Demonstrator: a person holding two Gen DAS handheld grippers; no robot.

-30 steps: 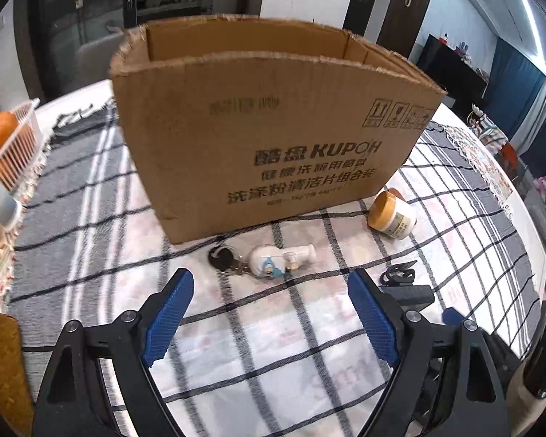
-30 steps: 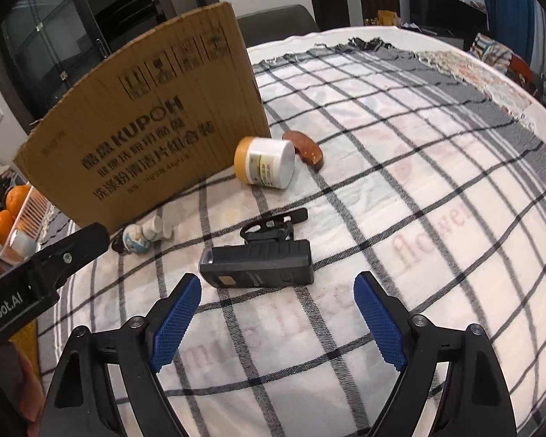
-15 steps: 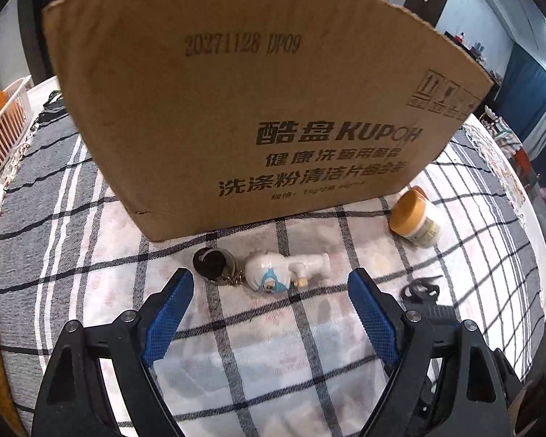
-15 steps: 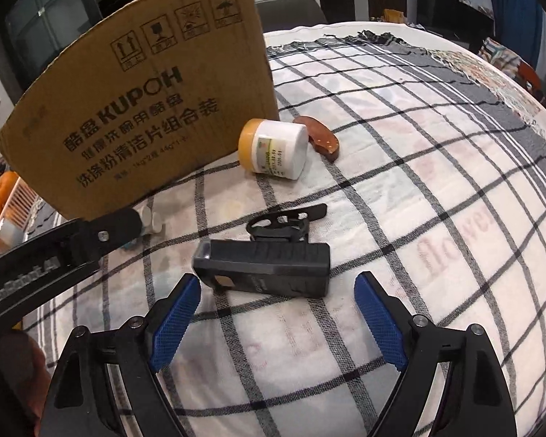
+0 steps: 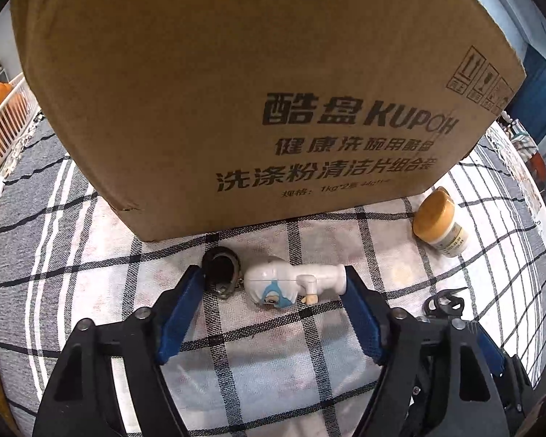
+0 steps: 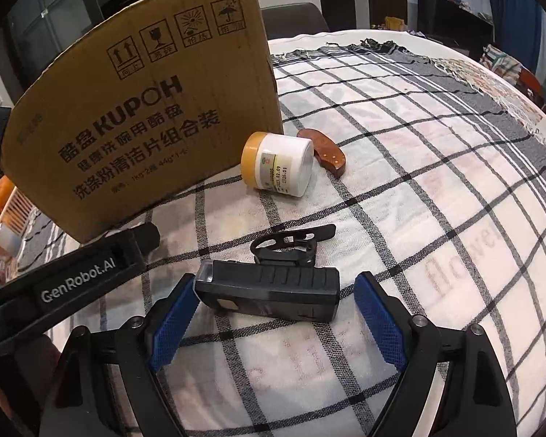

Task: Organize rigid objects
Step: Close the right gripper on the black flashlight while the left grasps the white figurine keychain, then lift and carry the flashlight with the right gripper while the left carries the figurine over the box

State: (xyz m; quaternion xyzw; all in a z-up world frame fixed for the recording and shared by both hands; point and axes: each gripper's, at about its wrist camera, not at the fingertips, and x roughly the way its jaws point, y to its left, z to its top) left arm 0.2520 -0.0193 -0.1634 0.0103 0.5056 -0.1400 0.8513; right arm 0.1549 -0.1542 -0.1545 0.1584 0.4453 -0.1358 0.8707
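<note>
A white figurine keychain (image 5: 291, 283) with a black ring (image 5: 221, 263) lies on the checked cloth before the cardboard box (image 5: 258, 83). My left gripper (image 5: 273, 291) is open, its blue pads on either side of the keychain, low over the cloth. A black bike light (image 6: 267, 291) with a strap mount lies between the open pads of my right gripper (image 6: 273, 306); the left pad (image 6: 173, 322) is close to its end. A white jar with a yellow lid (image 6: 276, 164) lies on its side beside a brown wooden piece (image 6: 322, 151).
The cardboard box (image 6: 145, 120) stands upright at the back. A white basket with oranges (image 5: 0, 116) sits at the far left. The jar (image 5: 440, 224) lies right of the box. The left gripper's arm (image 6: 72, 269) crosses the right view's left side.
Both grippers have moved forward and down. The left one now straddles the keychain, the right one now straddles the bike light. Both stay open.
</note>
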